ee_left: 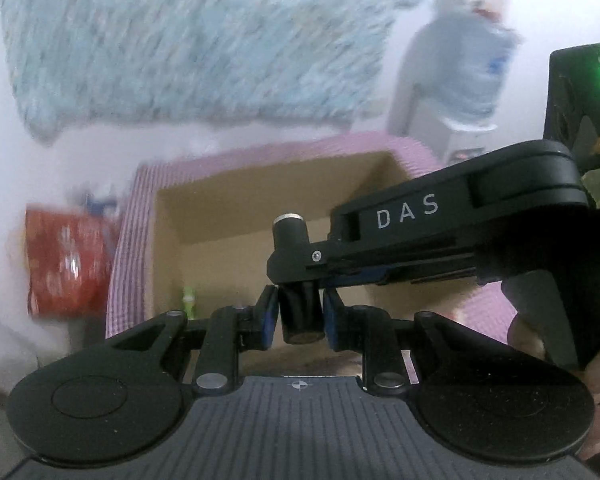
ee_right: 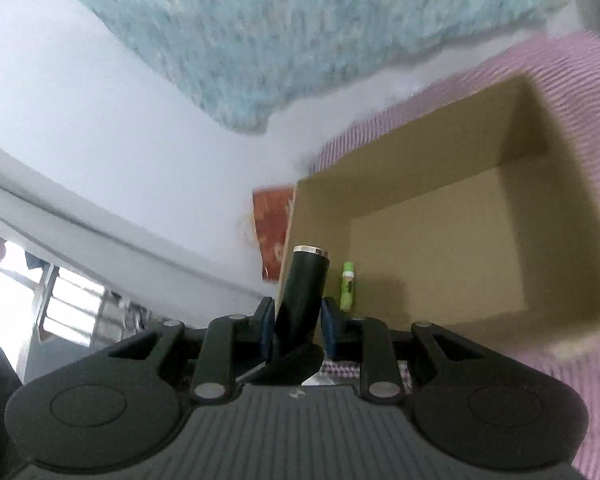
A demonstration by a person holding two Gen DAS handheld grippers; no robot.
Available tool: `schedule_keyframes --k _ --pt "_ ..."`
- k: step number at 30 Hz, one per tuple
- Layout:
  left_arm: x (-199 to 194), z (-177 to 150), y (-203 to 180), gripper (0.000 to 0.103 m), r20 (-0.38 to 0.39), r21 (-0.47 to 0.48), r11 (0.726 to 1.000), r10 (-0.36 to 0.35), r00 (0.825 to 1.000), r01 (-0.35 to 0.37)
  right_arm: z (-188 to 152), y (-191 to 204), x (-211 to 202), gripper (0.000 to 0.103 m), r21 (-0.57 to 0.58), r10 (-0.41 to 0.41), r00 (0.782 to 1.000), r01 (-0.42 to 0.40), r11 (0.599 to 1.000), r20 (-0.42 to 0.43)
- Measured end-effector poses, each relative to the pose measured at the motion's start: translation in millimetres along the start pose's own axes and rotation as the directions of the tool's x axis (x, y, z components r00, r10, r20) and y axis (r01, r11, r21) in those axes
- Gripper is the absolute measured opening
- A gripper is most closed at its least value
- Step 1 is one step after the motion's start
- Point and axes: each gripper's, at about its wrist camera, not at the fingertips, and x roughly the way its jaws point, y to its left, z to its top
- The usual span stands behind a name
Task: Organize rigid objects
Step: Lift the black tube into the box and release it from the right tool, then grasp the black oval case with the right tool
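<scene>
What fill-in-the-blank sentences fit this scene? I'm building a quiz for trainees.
The cardboard box stands on a ___ cloth.
Inside the box lies a small ___ tube.
The right gripper is shut on a black cylinder with a ___ cap.
Missing: pink; green; silver.

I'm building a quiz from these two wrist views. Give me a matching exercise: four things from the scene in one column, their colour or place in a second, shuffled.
Things:
1. cardboard box
2. green tube
3. black cylinder
4. rug

Descriptions:
A. fluffy, pale blue, on the floor
B. clamped between gripper pads
C. lying inside the box, by its wall
D. open, standing on pink checked cloth

Pairs: 1-D, 2-C, 3-B, 4-A
</scene>
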Motion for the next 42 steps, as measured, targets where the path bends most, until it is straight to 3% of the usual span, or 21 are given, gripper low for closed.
schedule_keyframes --k 5,9,14,19,26,32,37,42 --pt "56 15 36 0.024 -0.125 -0.096 0.995 0.029 0.992 -0.041 44 -14 76 0.026 0.058 -0.051 0.984 0.062 0.996 -0.169" --pt "66 7 44 0.025 -0.187 -0.138 0.989 0.031 0.982 -0.057 57 -27 126 0.025 0.046 -0.124 0.961 0.140 0.989 -0.248" --pt "60 4 61 0.026 -0.182 -0.168 0.984 0.033 0.983 -0.064 68 -33 168 0.024 -0.012 -0.214 0.936 0.220 0.975 -0.279" --pt "42 6 71 0.027 -0.140 -0.185 0.980 0.041 0.989 -0.067 84 -25 180 0.027 -0.044 -0.218 0.939 0.214 0.976 -0.267" --pt "-1 1 62 0.034 -0.017 -0.165 0.986 0.009 1.000 -0.012 90 -12 108 0.027 -0.064 -0.125 0.979 0.116 0.991 -0.164" --pt "-33 -14 45 0.034 0.042 -0.129 0.989 -0.062 0.997 0.067 48 -2 2 0.027 -0.077 -0.038 0.999 0.035 0.996 -0.037" --pt "-41 -37 22 0.035 0.008 -0.071 0.988 -0.140 0.990 0.140 -15 -23 -72 0.027 -0.019 0.019 0.998 -0.018 1.000 0.063" --pt "-25 -72 -11 0.035 -0.105 -0.001 0.983 -0.183 0.978 0.184 -77 -69 -93 0.027 0.126 -0.022 0.996 0.011 0.992 0.086"
